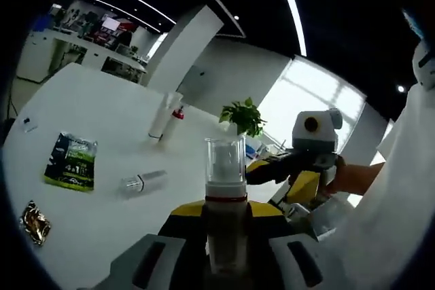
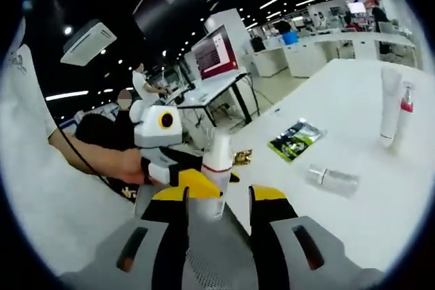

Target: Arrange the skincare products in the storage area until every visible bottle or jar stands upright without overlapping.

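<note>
A pump bottle (image 1: 225, 188) with a clear cap and a red band stands upright between my left gripper's (image 1: 225, 214) yellow-tipped jaws, which are shut on its body. In the right gripper view the same bottle (image 2: 217, 157) sits in the left gripper (image 2: 187, 176), held by a person's hand, just beyond my right gripper (image 2: 228, 196), whose jaws stand open with nothing between them. The right gripper (image 1: 262, 173) reaches in from the right toward the bottle. On the white table (image 1: 102, 100) a clear bottle (image 1: 143, 183) lies on its side. A white tube (image 1: 163, 117) and a small red-capped bottle (image 1: 178, 112) stand upright.
A green sachet (image 1: 71, 161) and a gold packet (image 1: 34, 222) lie flat near the table's left edge. A potted plant (image 1: 242, 117) stands at the far side. The lying bottle (image 2: 332, 180), sachet (image 2: 296, 139) and tube (image 2: 389, 106) are on the table (image 2: 380, 202) at the right.
</note>
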The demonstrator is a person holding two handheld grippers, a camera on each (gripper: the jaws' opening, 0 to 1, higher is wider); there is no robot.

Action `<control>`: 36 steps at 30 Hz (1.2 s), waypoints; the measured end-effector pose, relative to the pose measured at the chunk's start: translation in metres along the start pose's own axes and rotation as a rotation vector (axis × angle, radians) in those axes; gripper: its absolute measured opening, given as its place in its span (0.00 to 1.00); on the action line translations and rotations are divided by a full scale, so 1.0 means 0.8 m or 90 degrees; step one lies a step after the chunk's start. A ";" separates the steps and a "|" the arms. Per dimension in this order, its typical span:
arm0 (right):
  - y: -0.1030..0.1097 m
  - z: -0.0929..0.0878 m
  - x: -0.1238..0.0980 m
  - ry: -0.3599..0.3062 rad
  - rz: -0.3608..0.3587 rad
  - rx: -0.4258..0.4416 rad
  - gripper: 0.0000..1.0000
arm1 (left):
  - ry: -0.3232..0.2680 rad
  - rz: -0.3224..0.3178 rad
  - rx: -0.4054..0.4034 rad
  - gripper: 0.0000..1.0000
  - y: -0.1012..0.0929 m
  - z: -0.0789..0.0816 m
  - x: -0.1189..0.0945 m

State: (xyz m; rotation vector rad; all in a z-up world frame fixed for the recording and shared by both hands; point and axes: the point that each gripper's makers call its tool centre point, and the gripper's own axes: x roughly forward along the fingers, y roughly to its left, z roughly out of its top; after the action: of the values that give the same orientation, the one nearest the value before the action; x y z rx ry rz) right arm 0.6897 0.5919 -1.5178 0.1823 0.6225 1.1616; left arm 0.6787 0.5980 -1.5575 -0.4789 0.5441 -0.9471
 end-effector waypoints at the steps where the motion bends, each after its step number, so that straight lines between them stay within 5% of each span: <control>1: 0.001 0.003 0.004 0.002 -0.001 0.000 0.32 | 0.001 -0.005 0.001 0.21 -0.003 0.001 0.002; 9: 0.005 0.002 0.033 0.039 -0.015 0.021 0.25 | 0.021 -0.061 0.033 0.21 -0.016 0.003 0.018; 19: 0.000 -0.005 0.046 0.075 -0.047 0.050 0.19 | 0.030 -0.060 0.064 0.23 -0.005 -0.003 0.013; 26: -0.009 0.005 0.057 0.057 -0.095 0.032 0.19 | 0.098 0.007 0.092 0.37 0.038 -0.024 -0.006; 28: -0.017 0.007 0.057 0.054 -0.115 0.029 0.19 | 0.163 0.040 0.101 0.38 0.053 -0.042 -0.018; 32: -0.031 0.020 0.052 0.040 -0.143 0.024 0.19 | 0.289 0.168 0.178 0.38 0.093 -0.074 -0.050; 33: -0.034 0.022 0.051 0.037 -0.149 0.023 0.19 | 0.315 0.197 0.229 0.38 0.105 -0.080 -0.060; 36: -0.050 0.025 0.048 0.029 -0.172 0.022 0.19 | 0.320 0.220 0.292 0.36 0.112 -0.094 -0.069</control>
State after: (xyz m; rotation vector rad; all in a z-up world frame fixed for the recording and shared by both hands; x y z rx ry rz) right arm 0.7419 0.6137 -1.5328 0.0981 0.6859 0.8969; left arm 0.6614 0.6795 -1.6568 0.2724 0.8044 -0.8206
